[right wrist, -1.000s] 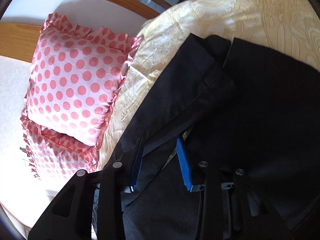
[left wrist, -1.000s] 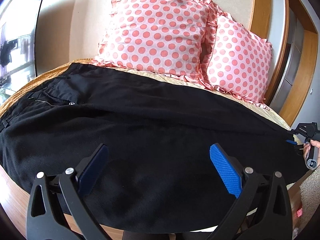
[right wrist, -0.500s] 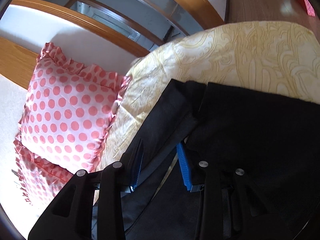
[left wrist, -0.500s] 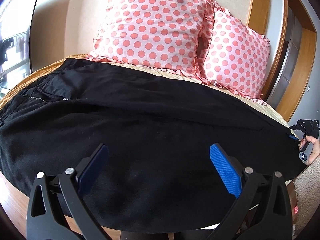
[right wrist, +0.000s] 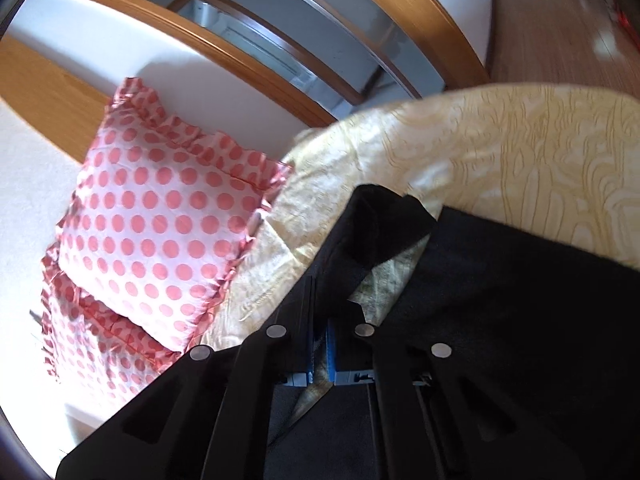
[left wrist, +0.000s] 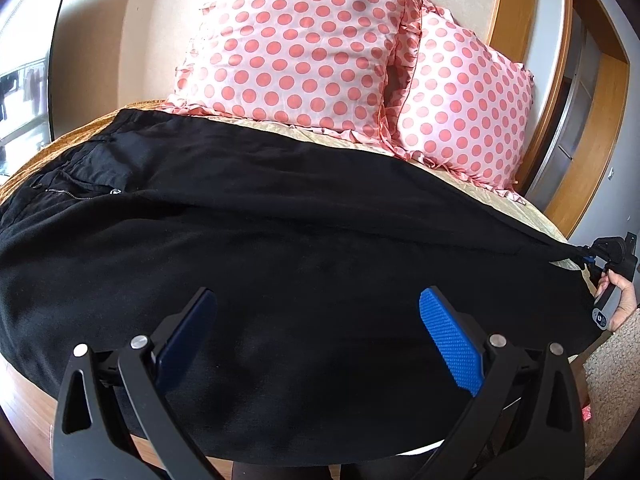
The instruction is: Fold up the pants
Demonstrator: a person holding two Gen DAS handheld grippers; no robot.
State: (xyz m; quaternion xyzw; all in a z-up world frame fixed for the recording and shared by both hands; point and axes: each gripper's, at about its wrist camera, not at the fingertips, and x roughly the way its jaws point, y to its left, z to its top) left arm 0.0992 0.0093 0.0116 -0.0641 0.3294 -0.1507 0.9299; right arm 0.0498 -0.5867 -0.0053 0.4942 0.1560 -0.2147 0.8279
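Black pants (left wrist: 280, 240) lie spread across the bed, waist and zip at the left, leg ends at the right. My left gripper (left wrist: 316, 300) hangs open just above the pants near the bed's front edge, with nothing between its blue pads. At the far right a hand (left wrist: 624, 292) holds my right gripper (left wrist: 588, 258) at the leg end. In the right wrist view the right gripper (right wrist: 326, 312) is shut on the edge of the far pant leg (right wrist: 380, 232), whose end is lifted and curled above the yellow cover. The other leg (right wrist: 520, 312) lies flat beside it.
Two pink polka-dot pillows (left wrist: 300, 52) (left wrist: 464, 104) lean on the headboard behind the pants. The yellow patterned bed cover (right wrist: 520, 140) shows past the leg ends. A wooden door frame (left wrist: 560, 80) and wood floor (right wrist: 560, 20) lie to the right of the bed.
The right gripper's jaws closed on the pant leg's edge, and it rose and tilted, lifting the leg end off the cover. The left gripper stayed put and open.
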